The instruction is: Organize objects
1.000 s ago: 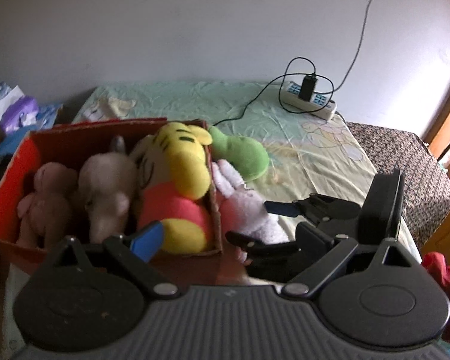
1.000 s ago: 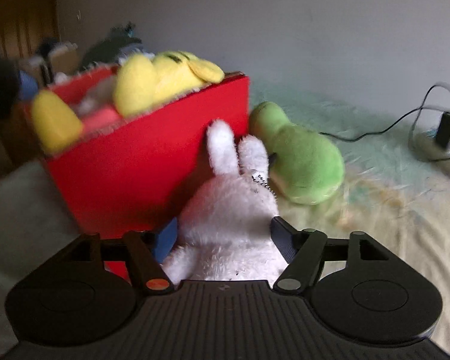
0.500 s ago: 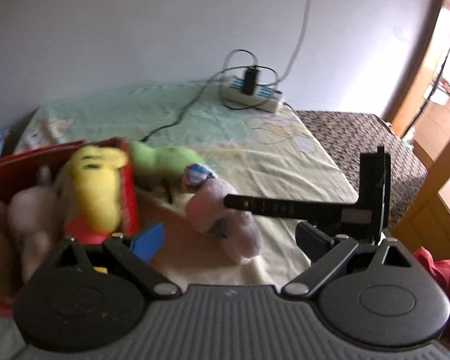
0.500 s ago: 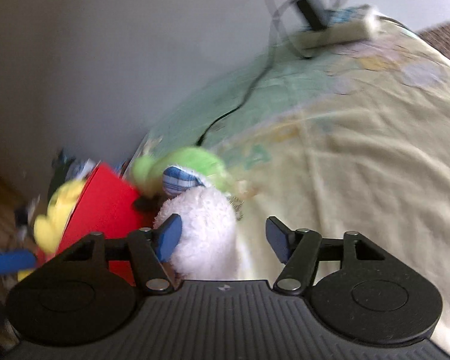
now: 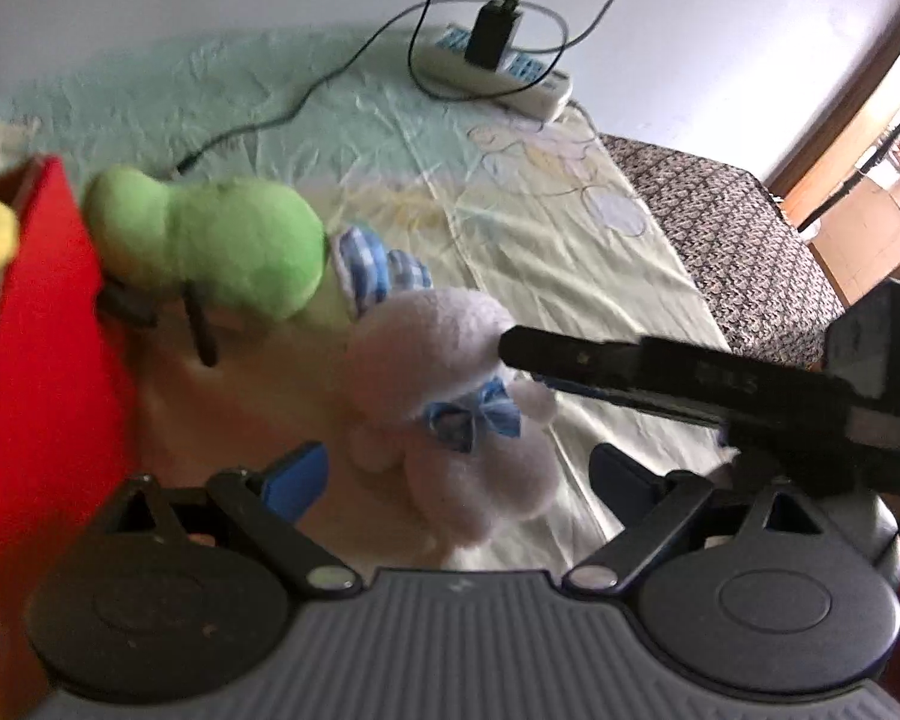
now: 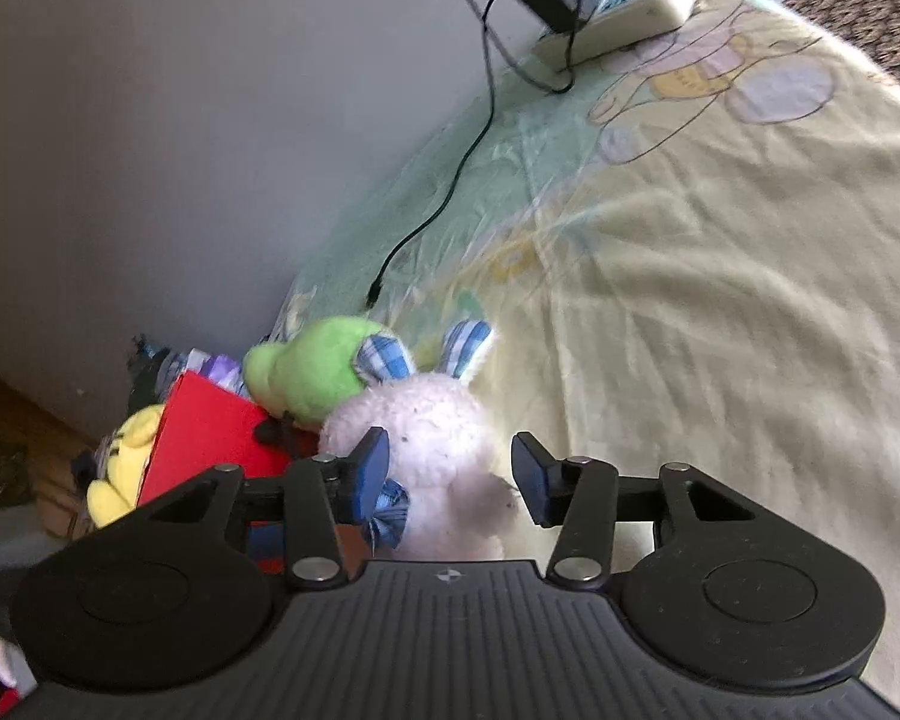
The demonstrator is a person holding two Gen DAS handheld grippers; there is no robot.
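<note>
A white plush bunny (image 5: 450, 420) with a blue bow and checked ears lies on the bed sheet beside a green plush (image 5: 222, 246) and a red box (image 5: 42, 360). A yellow plush (image 6: 120, 468) sticks out of the box. My left gripper (image 5: 459, 480) hovers over the bunny's body, its jaws wide and closing, not pressing it. My right gripper (image 6: 450, 474) has the bunny's head (image 6: 432, 426) between its jaws, which are closing. The left pad touches the fur and the right pad stands just clear. One of its fingers (image 5: 660, 372) reaches in from the right.
A white power strip (image 5: 510, 72) with a black charger and looping cable lies at the head of the bed by the wall. A dark patterned blanket (image 5: 720, 228) covers the right edge. The pale sheet (image 6: 720, 300) stretches to the right of the toys.
My left gripper swung right and down from the box onto the bunny. My right gripper rolled, the bunny tipped away from the box, and the right jaws narrowed around it.
</note>
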